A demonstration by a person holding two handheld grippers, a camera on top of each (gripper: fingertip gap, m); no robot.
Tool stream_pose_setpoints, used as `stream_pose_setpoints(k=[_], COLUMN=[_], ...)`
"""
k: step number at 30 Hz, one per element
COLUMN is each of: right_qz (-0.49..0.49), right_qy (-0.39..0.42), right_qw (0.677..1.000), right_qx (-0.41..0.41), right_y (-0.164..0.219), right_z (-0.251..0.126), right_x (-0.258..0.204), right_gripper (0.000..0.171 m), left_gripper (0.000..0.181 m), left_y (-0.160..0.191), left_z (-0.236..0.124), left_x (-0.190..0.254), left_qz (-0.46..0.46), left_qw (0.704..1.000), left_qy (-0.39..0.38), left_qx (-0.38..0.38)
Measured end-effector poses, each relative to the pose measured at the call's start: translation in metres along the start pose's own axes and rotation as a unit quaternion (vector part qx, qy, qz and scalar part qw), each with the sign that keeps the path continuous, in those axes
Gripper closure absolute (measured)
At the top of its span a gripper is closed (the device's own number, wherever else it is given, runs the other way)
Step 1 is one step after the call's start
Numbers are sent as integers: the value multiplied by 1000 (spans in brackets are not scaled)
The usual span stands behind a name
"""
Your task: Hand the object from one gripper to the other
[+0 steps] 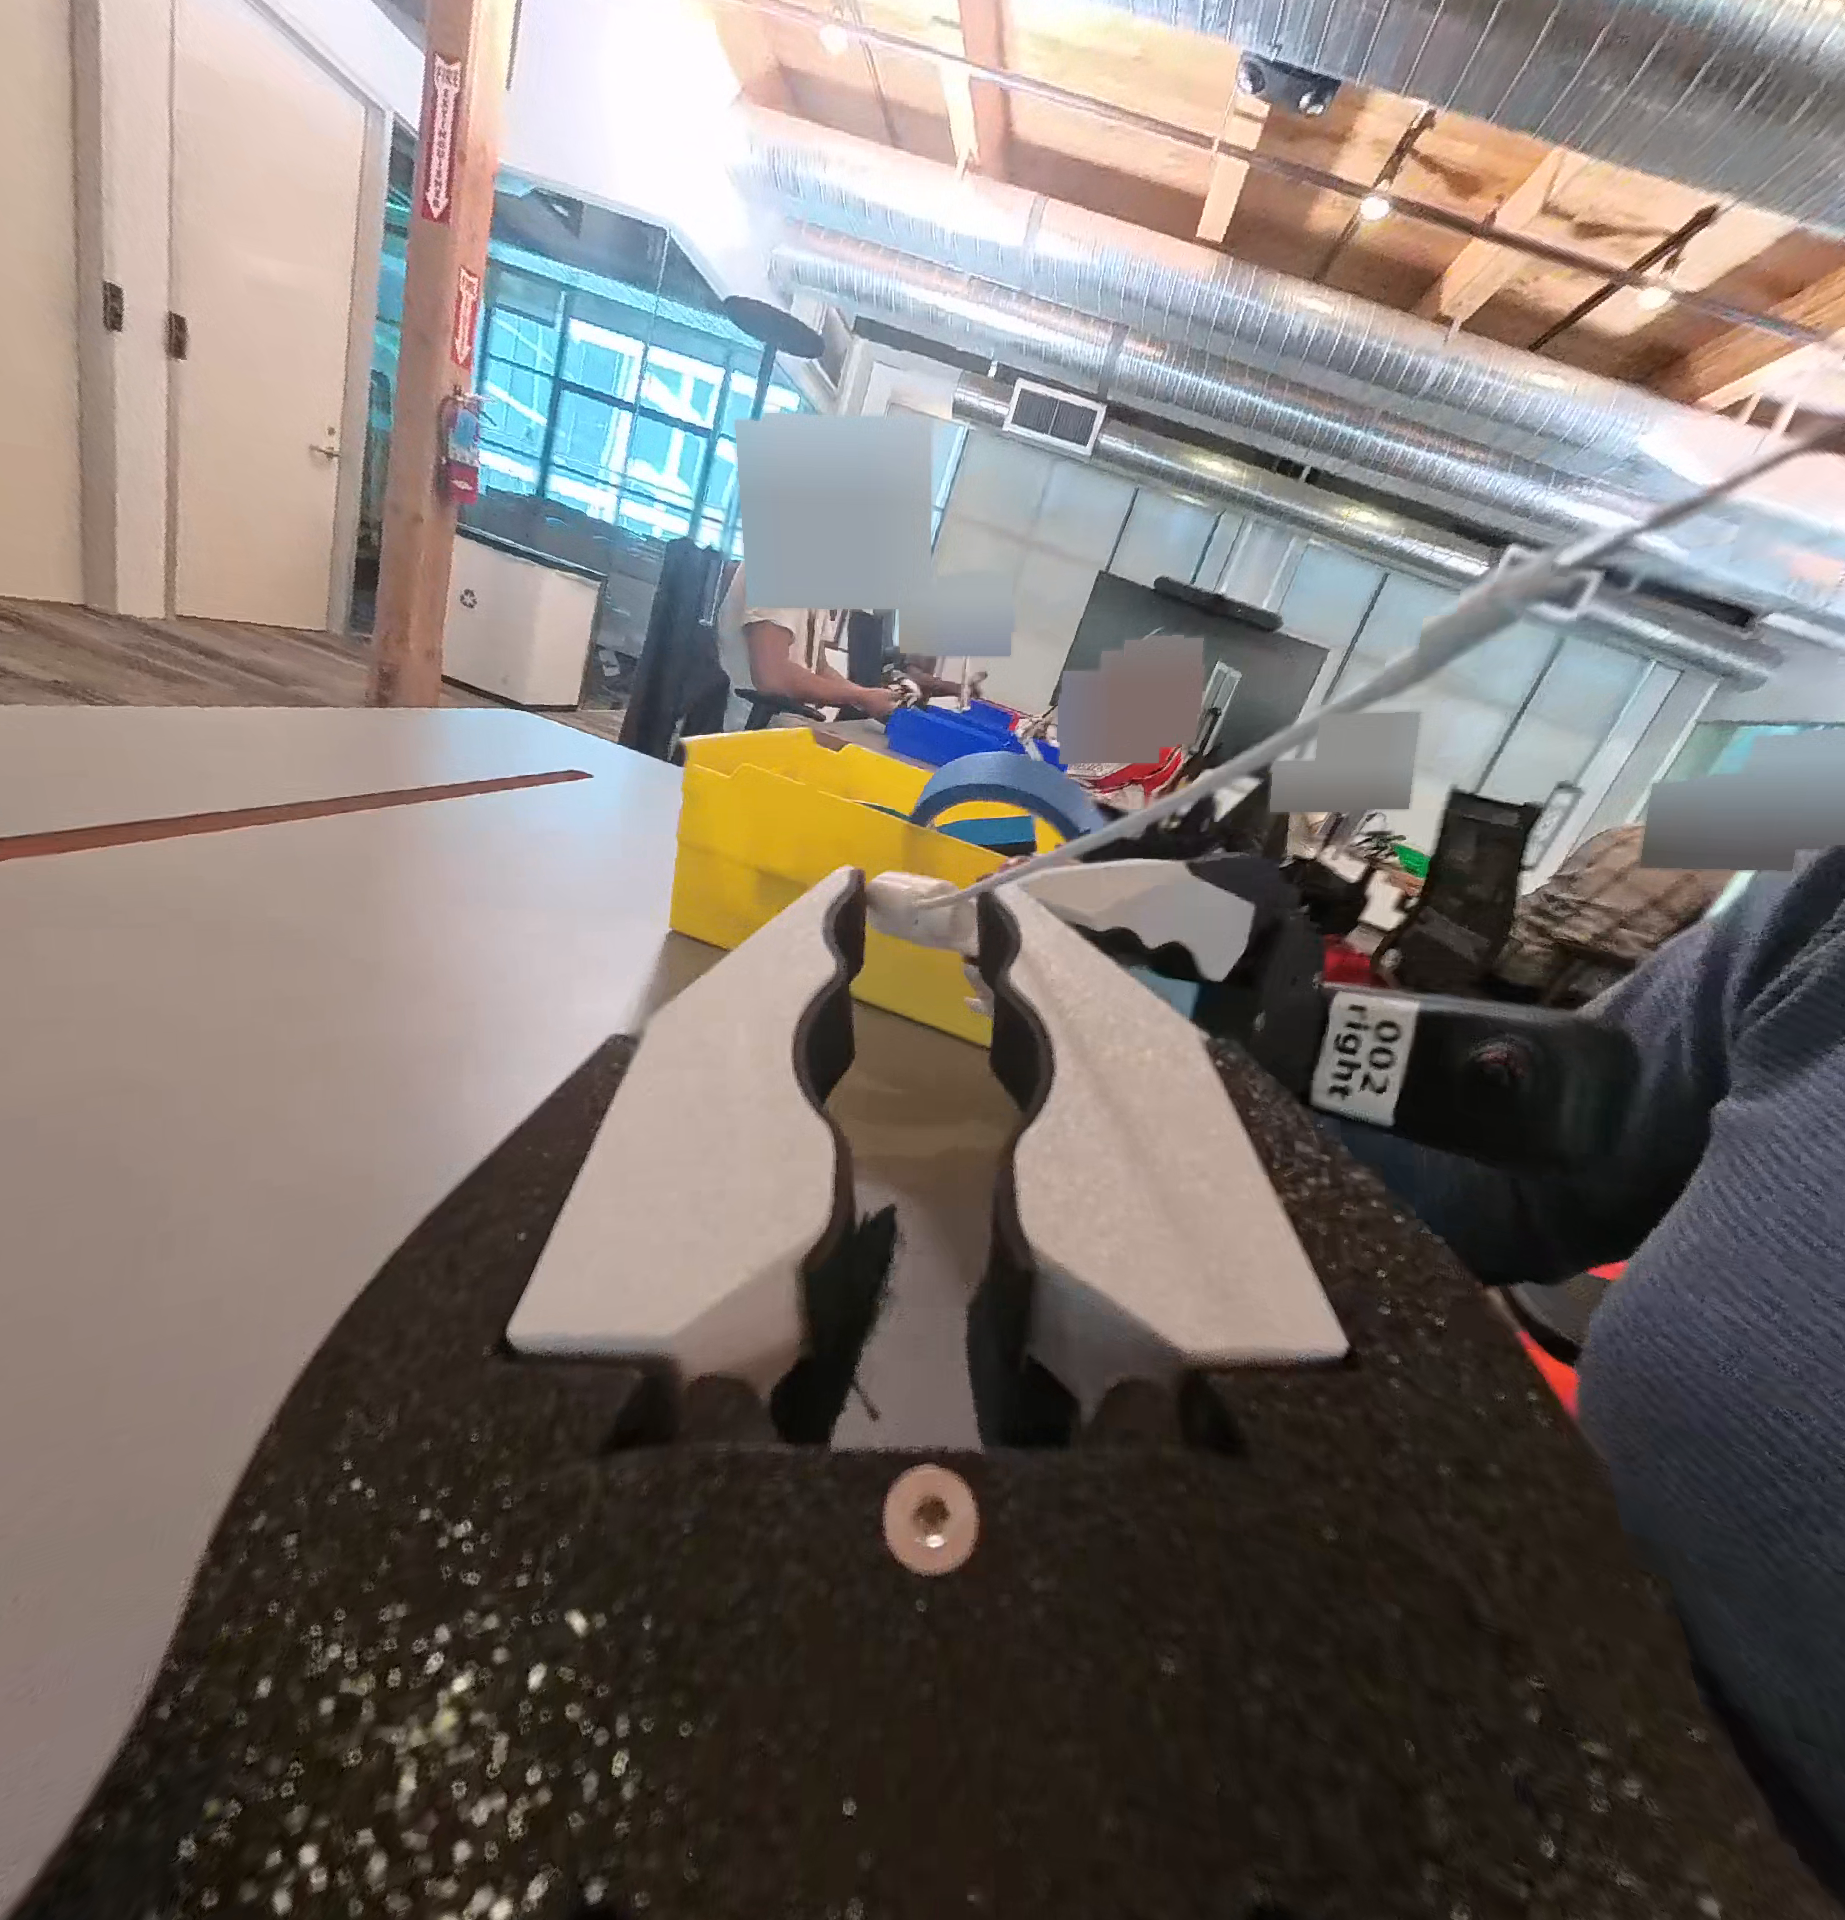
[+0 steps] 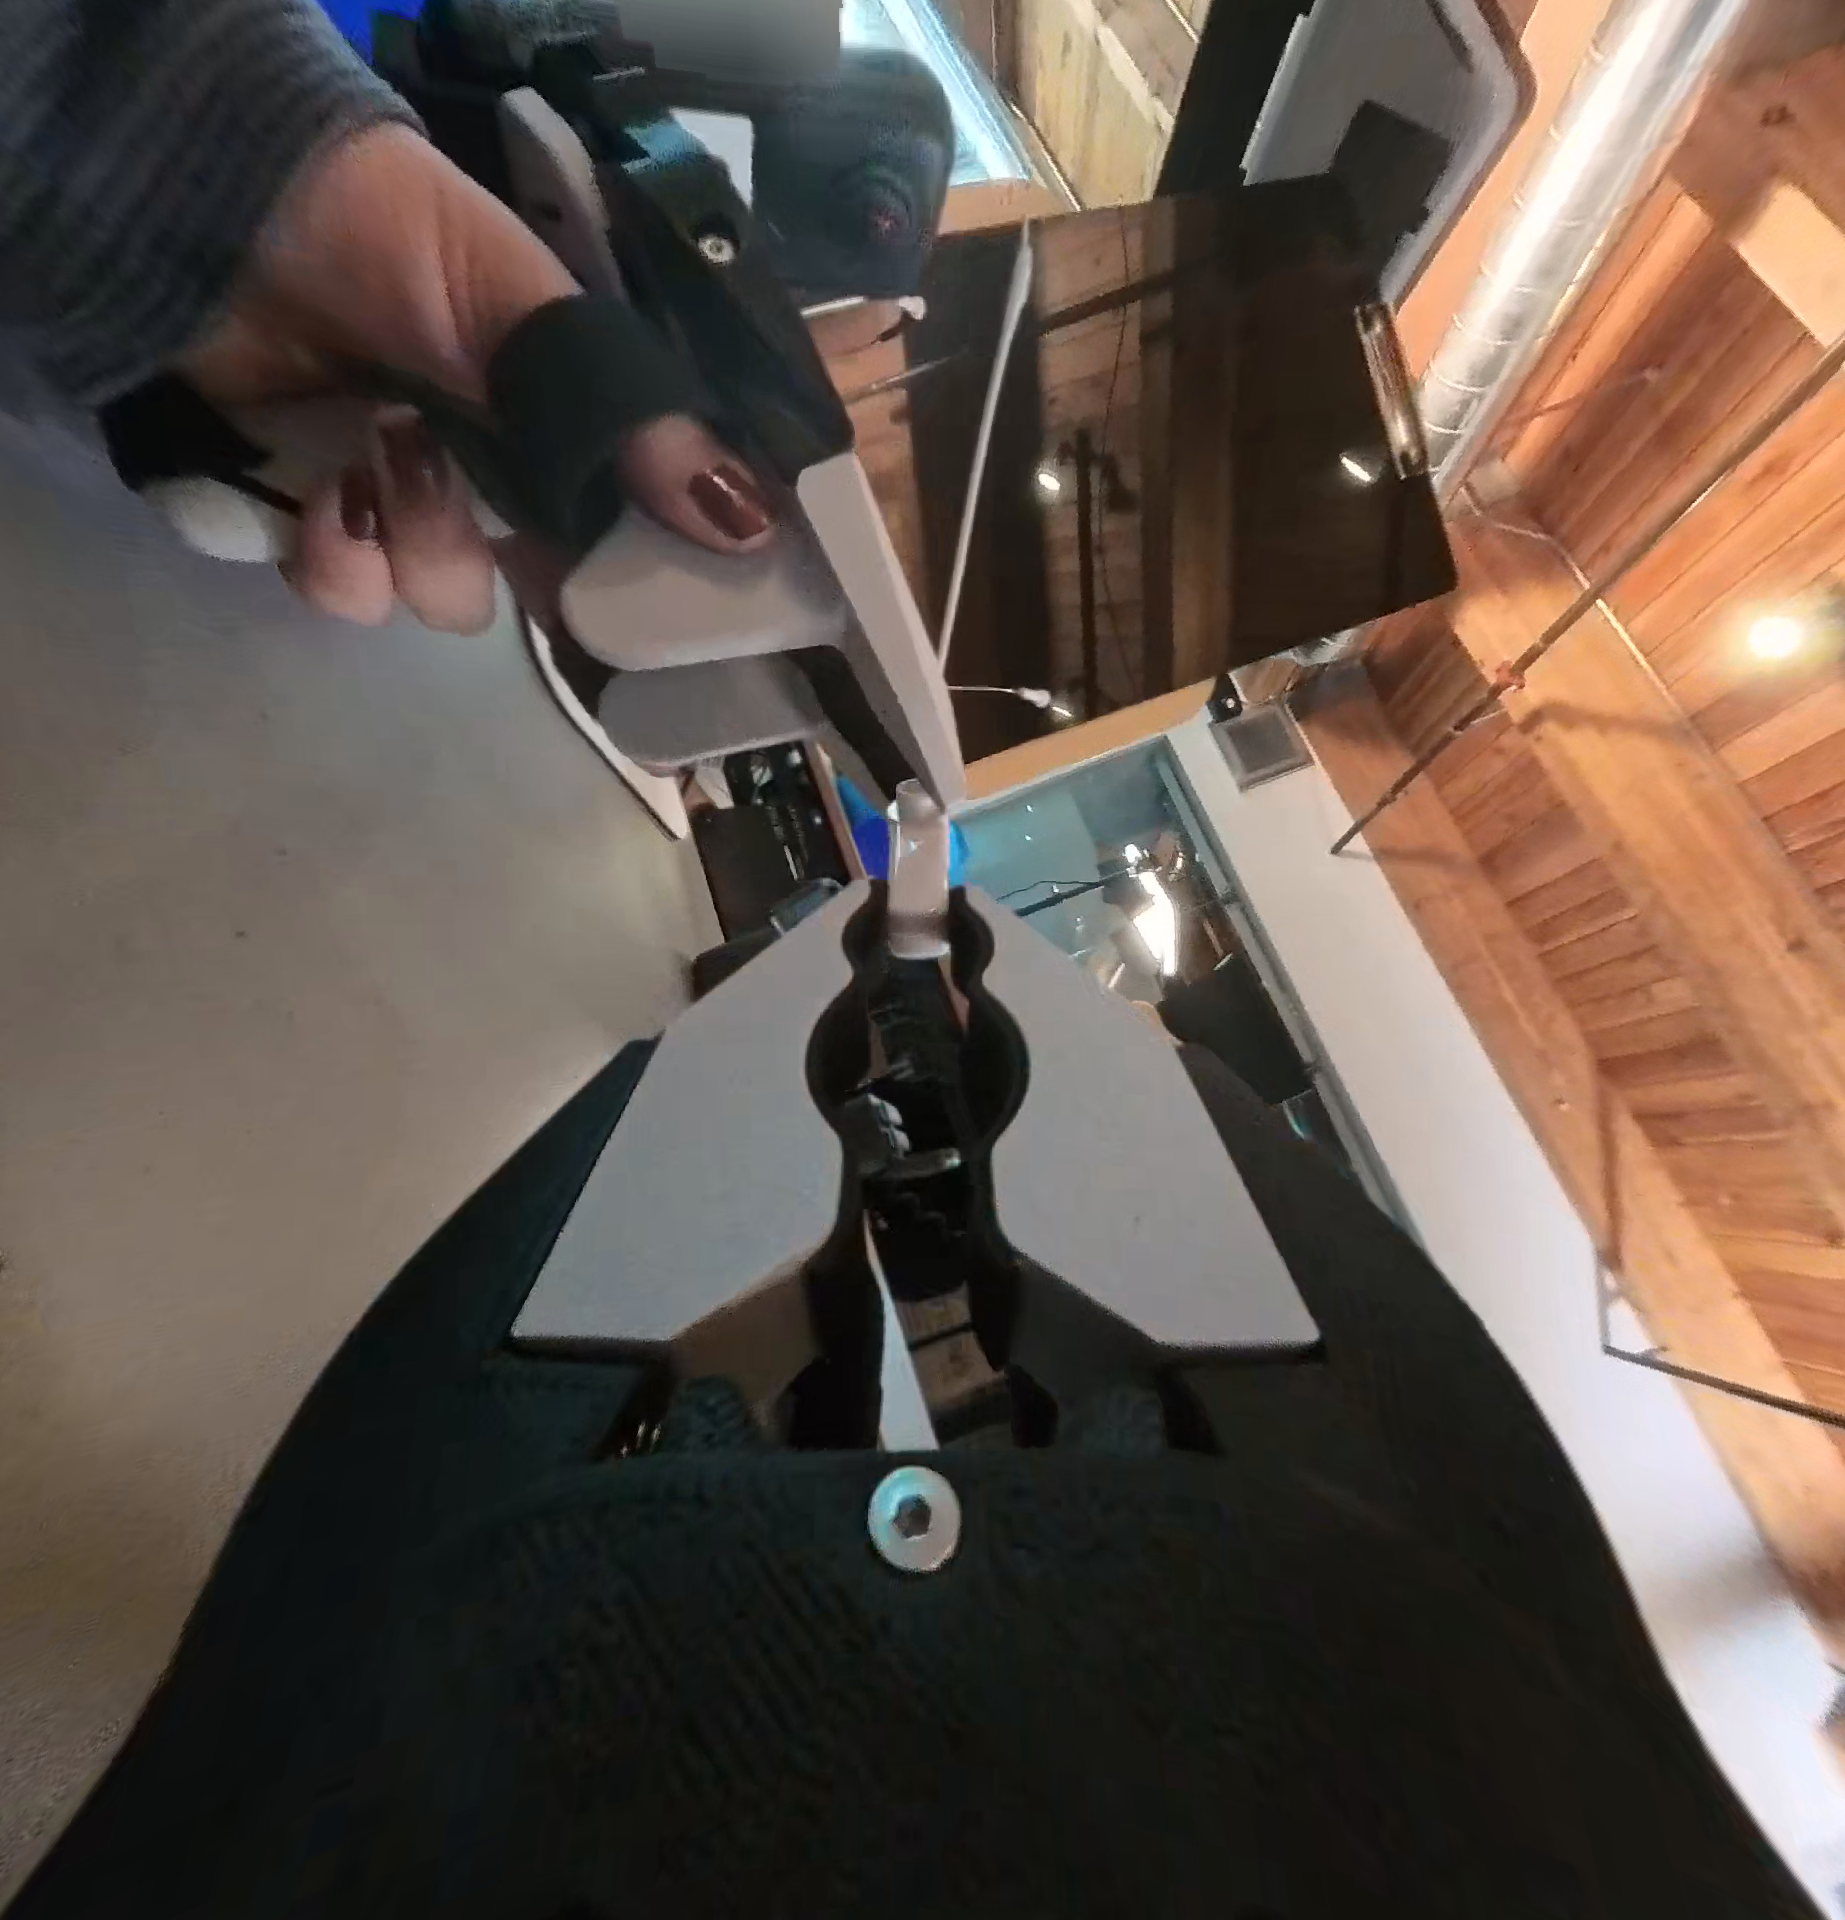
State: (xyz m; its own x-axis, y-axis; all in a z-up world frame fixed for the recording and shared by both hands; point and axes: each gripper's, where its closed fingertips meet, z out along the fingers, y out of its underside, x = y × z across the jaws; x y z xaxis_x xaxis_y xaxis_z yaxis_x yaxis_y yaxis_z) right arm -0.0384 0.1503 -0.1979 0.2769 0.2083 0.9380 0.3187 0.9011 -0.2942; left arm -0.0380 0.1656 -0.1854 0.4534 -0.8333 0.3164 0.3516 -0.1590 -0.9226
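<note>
A small whitish tube-like object (image 1: 923, 916) sits between the tips of my left gripper (image 1: 920, 914), whose fingers close on it from both sides. My right gripper (image 1: 1006, 885) reaches in from the right, and its tips meet the same object. In the right wrist view the right gripper (image 2: 918, 920) is shut on the lower end of the object (image 2: 918, 883). There the left gripper (image 2: 937, 795), held by a hand (image 2: 378, 312), pinches the object's upper end. The object is held in the air above the table.
A yellow bin (image 1: 772, 842) with a roll of blue tape (image 1: 1001, 802) stands on the grey table (image 1: 274, 987) just beyond the grippers. A blue-grey sleeve (image 1: 1749, 1299) fills the right side. People sit at desks farther back. Less than 4 cm separates the two grippers' tips.
</note>
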Motion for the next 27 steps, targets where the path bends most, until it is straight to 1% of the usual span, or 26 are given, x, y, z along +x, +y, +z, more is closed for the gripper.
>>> stream_pose_setpoints(k=[1, 3, 4, 5, 6, 8, 9, 10, 11, 12, 13, 14, 15, 16, 17, 18, 19, 20, 21, 22, 23, 24, 25, 27], right_qz=[-10, -12, -8, -7, -5, 18, 48, 98, 167, 250, 341, 437, 534, 626, 705, 766, 808, 835, 850, 857, 859, 855, 849, 838], right_qy=[4, 5, 3, 3, 5, 0, -8, -23, -46, -71, -95, -119, -148, -184, -215, -246, -282, -314, -336, -350, -364, -383, -403, -424], right_qw=[1000, 1000, 1000, 999, 999, 999, 998, 994, 983, 964, 932, 887, 825, 748, 662, 575, 491, 416, 359, 322, 299, 287, 281, 285], right_qx=[3, 20, 29, 33, 34, 37, 41, 48, 56, 65, 77, 91, 108, 124, 136, 149, 162, 177, 189, 197, 199, 199, 195, 189], right_y=[-1, -8, -12, -15, -15, -16, -17, -17, -18, -18, -19, -19, -20, -22, -22, -22, -24, -27, -29, -31, -33, -38, -43, -51], right_z=[-1, -2, -3, -3, -4, -4, -4, -4, -4, -3, -3, -3, -3, -4, -4, -4, -7, -10, -13, -16, -18, -21, -25, -28], right_x=[0, 0, -1, -2, -1, 0, 0, 0, 0, 1, 4, 8, 12, 15, 17, 18, 18, 18, 18, 18, 17, 15, 12, 8], right_gripper=[161, 161, 161, 161, 161, 160, 160, 154, 148, 137, 132, 127, 126, 127, 126, 129, 132, 133, 136, 138, 141, 144, 146, 149], left_gripper=[161, 151, 149, 159, 159, 159, 159, 159, 160, 159, 160, 160, 160, 160, 160, 160, 159, 159, 159, 160, 160, 160, 160, 160], left_y=[0, 4, 8, 8, 8, 7, 5, 2, -3, -8, -11, -12, -12, -13, -13, -12, -11, -9, -6, -3, 0, 3, 5, 7], left_z=[1, 3, 5, 5, 5, 4, 3, 2, -1, -3, -6, -8, -10, -11, -12, -13, -13, -13, -13, -12, -12, -11, -11, -10], left_x=[2, 6, 9, 16, 15, 16, 15, 15, 17, 18, 21, 24, 25, 29, 32, 35, 38, 42, 45, 48, 50, 52, 53, 56], left_qz=[-17, -58, -77, -94, -102, -85, -69, -46, -22, 3, 34, 62, 84, 101, 113, 122, 130, 136, 141, 142, 141, 142, 143, 143], left_qw=[1000, 998, 995, 992, 991, 992, 994, 996, 996, 996, 995, 993, 992, 989, 987, 985, 983, 982, 980, 978, 978, 977, 976, 974], left_qy=[13, 40, 55, 84, 87, 89, 84, 78, 79, 79, 83, 86, 88, 96, 103, 112, 120, 130, 140, 149, 156, 162, 164, 173], left_qx=[2, -4, -11, -7, 0, 3, 6, 16, 28, 37, 42, 42, 42, 43, 44, 44, 40, 33, 26, 19, 11, 4, 1, -5])
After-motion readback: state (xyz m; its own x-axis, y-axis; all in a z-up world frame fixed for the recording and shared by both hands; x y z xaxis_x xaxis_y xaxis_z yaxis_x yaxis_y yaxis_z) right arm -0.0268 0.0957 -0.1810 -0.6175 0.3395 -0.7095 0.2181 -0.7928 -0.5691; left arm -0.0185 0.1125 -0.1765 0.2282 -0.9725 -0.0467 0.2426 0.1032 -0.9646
